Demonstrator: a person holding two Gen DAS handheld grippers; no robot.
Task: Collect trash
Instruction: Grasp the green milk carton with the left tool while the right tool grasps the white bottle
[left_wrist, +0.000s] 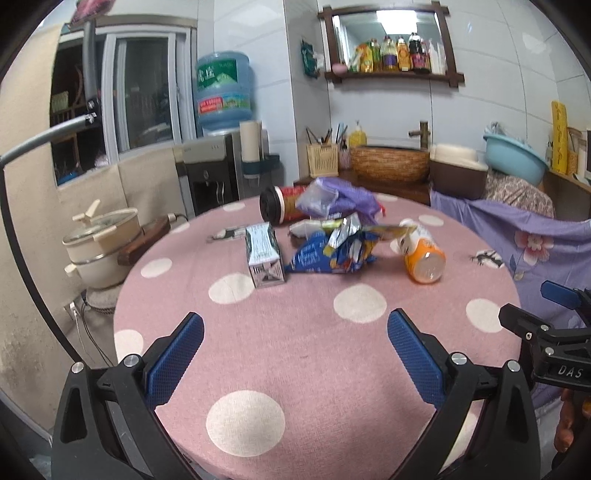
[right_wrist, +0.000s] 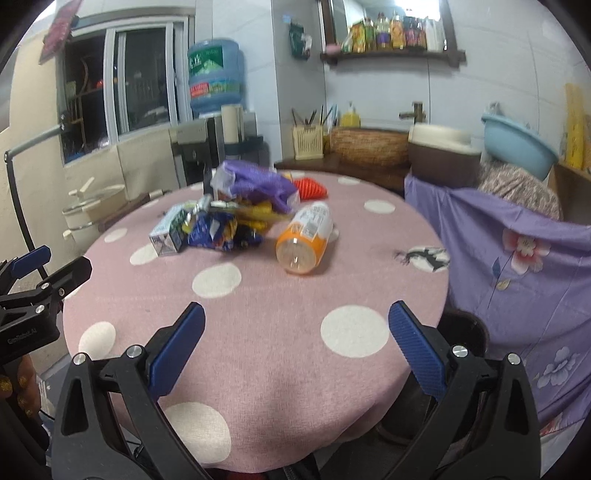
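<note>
Right now I am holding both grippers low at the near edge of the table (left_wrist: 303, 354), each with jaws spread wide and carrying nothing: the left gripper (left_wrist: 295, 354) and the right gripper (right_wrist: 297, 354). What I am worrying about is the bottle (right_wrist: 304, 240): it is lying on its side, so a glancing touch could probably roll it off the cloth. The wrappers (left_wrist: 343, 243) are lying loose and overlapping, so a pinch may be lifting only one. The trash is sitting in a heap toward the far side, well apart from both grippers, with the carton (left_wrist: 264, 254) at its left, the bottle at its right and the can (left_wrist: 284, 203) behind.
</note>
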